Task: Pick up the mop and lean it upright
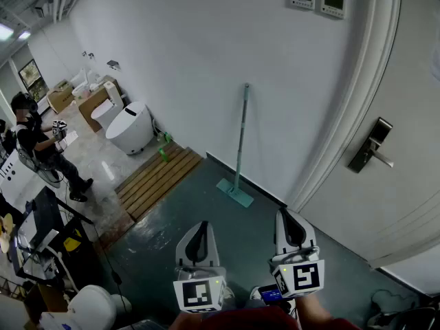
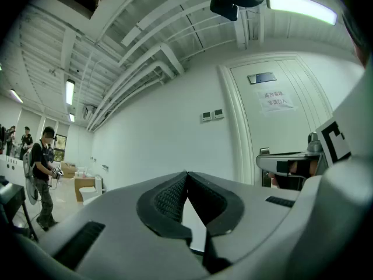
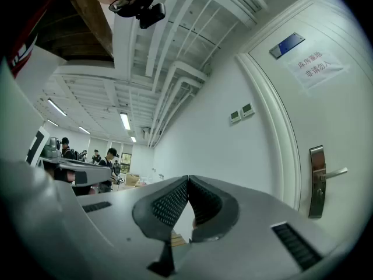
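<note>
The mop (image 1: 240, 146) stands upright with its pale green handle leaning on the white wall and its flat head on the dark floor, seen in the head view. My left gripper (image 1: 200, 228) is shut and empty, well short of the mop and a little to its left. My right gripper (image 1: 287, 216) is also shut and empty, below and to the right of the mop head. In the left gripper view the left gripper (image 2: 186, 173) has its tips touching. In the right gripper view the right gripper (image 3: 187, 178) has its tips closed too. Neither gripper view shows the mop.
A white door (image 1: 385, 102) with a metal handle (image 1: 372, 146) is at the right. A wooden slat platform (image 1: 157, 178) and a white toilet (image 1: 130, 127) lie to the left. A person (image 1: 41, 148) stands at far left among desks and boxes.
</note>
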A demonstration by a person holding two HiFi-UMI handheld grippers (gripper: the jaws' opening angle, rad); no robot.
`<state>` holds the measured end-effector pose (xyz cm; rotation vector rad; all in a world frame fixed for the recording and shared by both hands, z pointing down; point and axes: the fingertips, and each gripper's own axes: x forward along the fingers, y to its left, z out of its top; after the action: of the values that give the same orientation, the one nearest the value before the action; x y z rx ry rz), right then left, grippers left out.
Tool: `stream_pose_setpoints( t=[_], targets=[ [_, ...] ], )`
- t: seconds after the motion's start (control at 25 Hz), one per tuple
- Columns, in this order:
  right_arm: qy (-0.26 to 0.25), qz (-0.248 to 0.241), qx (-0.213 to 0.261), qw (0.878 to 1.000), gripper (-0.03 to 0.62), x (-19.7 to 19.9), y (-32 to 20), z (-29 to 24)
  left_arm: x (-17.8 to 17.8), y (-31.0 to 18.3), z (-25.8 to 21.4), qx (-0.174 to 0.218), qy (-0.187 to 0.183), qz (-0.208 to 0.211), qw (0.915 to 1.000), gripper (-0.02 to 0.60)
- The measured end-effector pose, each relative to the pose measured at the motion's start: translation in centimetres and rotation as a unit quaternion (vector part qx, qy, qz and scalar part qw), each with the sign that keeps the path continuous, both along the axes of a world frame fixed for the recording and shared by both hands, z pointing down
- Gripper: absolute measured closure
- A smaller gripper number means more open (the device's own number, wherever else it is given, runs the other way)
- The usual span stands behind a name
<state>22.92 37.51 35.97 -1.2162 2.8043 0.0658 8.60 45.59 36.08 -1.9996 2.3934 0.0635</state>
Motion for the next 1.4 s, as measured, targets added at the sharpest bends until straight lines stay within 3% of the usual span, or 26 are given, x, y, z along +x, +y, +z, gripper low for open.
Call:
stream_pose_setpoints(
  t=[0.12, 0.52, 0.68, 0.84, 1.4],
  targets=[
    [0.000, 0.000, 0.000, 1.000, 0.577, 0.0, -0.5, 0.1, -0.1, -0.4, 0.5, -0.010, -0.012, 0.001, 0.9999, 0.566],
    [-0.008, 0.011, 0.001, 1.000, 0.577, -0.2, -2.1, -0.2, -0.5, -2.2, -0.6, 0.008, -0.002, 0.011, 0.9999, 0.566],
    [-0.021, 0.017, 0.002, 1.000, 0.576, -0.9, -2.0, -0.4, -1.8, -1.9, -0.4, 0.005, -0.020, 0.009, 0.9998, 0.566],
    [-0.022, 0.017, 0.004, 1.000, 0.576, -2.5, -1.5, -0.6, -3.4, -1.4, -1.0, 0.017, 0.000, 0.008, 0.9998, 0.566],
    [-0.012, 0.036, 0.005, 0.999, 0.576, -6.3, 1.0, 0.2, -8.2, 0.6, 0.0, 0.018, 0.006, 0.012, 0.9998, 0.566]
  ],
)
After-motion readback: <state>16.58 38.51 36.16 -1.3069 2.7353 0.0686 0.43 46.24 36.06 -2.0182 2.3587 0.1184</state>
